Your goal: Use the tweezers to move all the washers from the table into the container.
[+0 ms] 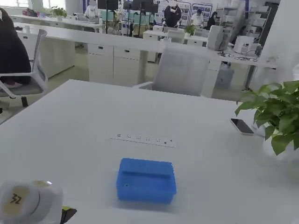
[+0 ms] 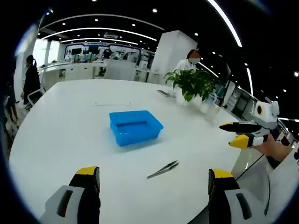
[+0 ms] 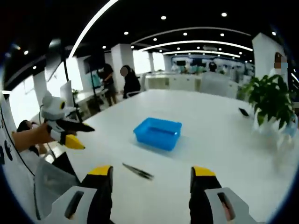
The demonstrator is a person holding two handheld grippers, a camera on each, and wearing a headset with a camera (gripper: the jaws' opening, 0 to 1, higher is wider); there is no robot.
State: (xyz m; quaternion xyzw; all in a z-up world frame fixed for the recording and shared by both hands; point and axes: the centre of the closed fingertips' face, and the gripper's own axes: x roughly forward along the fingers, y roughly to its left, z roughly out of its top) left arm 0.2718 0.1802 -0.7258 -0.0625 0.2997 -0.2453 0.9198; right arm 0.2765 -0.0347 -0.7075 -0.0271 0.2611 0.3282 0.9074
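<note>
**A:** Open-plan office, white tabletop (image 1: 70, 130), a blue container (image 1: 146, 179) at its middle. Where are the tweezers?

**B:** The tweezers (image 2: 163, 169) lie flat on the tabletop near the container, on its side toward the person and not touching it. Nothing holds them.

**A:** And the grippers?

**B:** Both released. The left gripper (image 2: 153, 173) has its jaws spread wide with nothing between them, and the right gripper (image 3: 152, 171) is the same. Both hang farther from the container than the tweezers do.

**A:** So the step is the pickup.

**B:** I'd judge so. To do it well, one gripper should come down across the tweezers' legs near their middle, not at the joined end, so that a later squeeze can close the tips. The tool is thin and lies low. The jaws probably need to reach the tabletop on either side of it and close slowly, or it may skid toward the container.

**A:** Washers?

**B:** Too small to pick out.

**A:** What do the views trade?

**B:** The gripper views give the tweezers, and each catches the other gripper, held in a hand (image 3: 35, 135) off to the side. The head view gives a plain look at the socket strip (image 1: 142, 139) just beyond the container. It also takes in a phone (image 1: 242, 126) and a plant (image 1: 275, 112), well off to the container's right.
</note>
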